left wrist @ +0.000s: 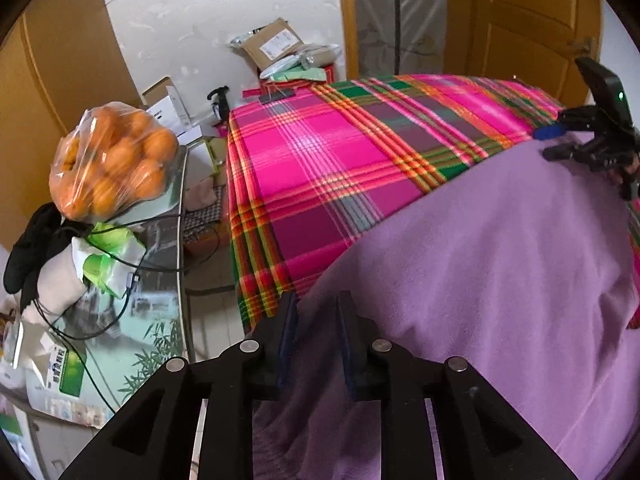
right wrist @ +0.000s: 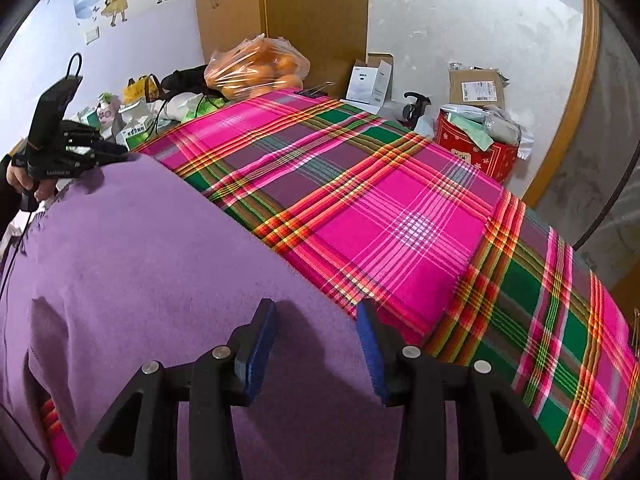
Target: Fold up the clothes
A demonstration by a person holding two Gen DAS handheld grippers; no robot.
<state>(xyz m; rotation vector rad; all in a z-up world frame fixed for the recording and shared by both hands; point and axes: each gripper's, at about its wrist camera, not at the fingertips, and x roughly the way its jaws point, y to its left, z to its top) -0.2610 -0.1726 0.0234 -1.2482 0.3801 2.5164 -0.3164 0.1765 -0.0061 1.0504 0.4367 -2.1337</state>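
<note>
Purple cloth (left wrist: 500,280), just one piece, lies spread on one bright plaid cover (left wrist: 320,168) over the table, at the near edge. Two grippers work on it. Seen from its own camera, the left gripper (left wrist: 318,316) sits at the cloth's left corner with its jaws a little apart; cloth lies between them, but the pads do not look pressed on it. The right gripper (right wrist: 316,320) stands over the cloth's right edge with its jaws wide apart, and nothing is pinched. Each gripper also shows small at the side of the other camera's view, and there its jaws are hard to make out. A person's hand (right wrist: 24,182) holds the left one, mostly cut off by the picture's edge. Farther back sits one clear bag of oranges (right wrist: 256,70); the fruits are too bunched to count. Near it stand one white box (right wrist: 368,80), one brown parcel (right wrist: 476,88) and one red tin (right wrist: 472,148) stuffed with packets.
</note>
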